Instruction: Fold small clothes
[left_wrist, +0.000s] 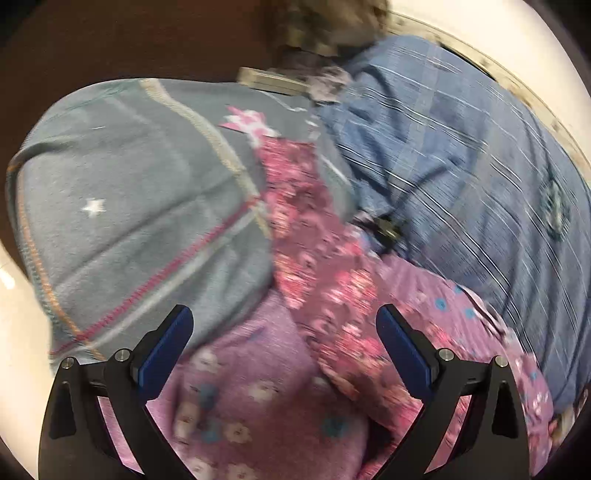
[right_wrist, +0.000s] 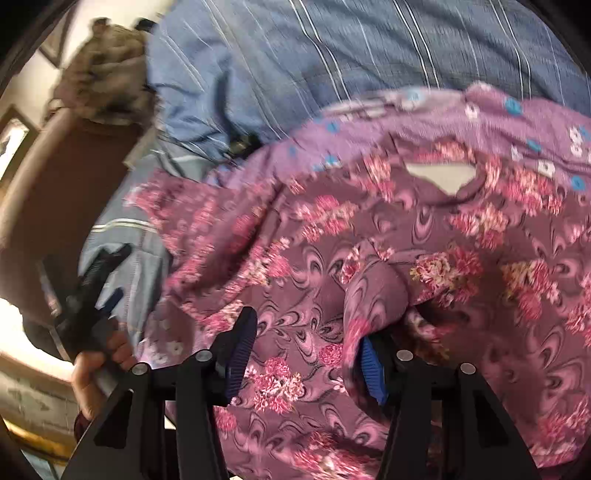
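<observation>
On the blue striped bedspread (right_wrist: 332, 48), the maroon floral garment (right_wrist: 369, 236) lies spread right under the right gripper (right_wrist: 306, 354), jaws part open; a raised fold of that fabric drapes against the right blue pad (right_wrist: 371, 369), left pad clear of cloth, no pinch visible. Left gripper (left_wrist: 284, 354) hangs jaws wide with nothing between them, above a lilac flower-print cloth (left_wrist: 251, 398), the maroon garment running diagonally just ahead of it. The same left gripper shows at the left edge of the right wrist view, gripped by a hand (right_wrist: 98, 369). A grey fleece blanket with star print (left_wrist: 129, 206) abuts the garment's left side; lilac cloth borders it on the far side, so the garment is hemmed in by fabric on both flanks. A small dark object (left_wrist: 386, 227) sits on the bedspread near the garment's edge, too blurred to identify. Both views are motion-smeared; the garment's outline and lower hem are cut off by the gripper frames.
</observation>
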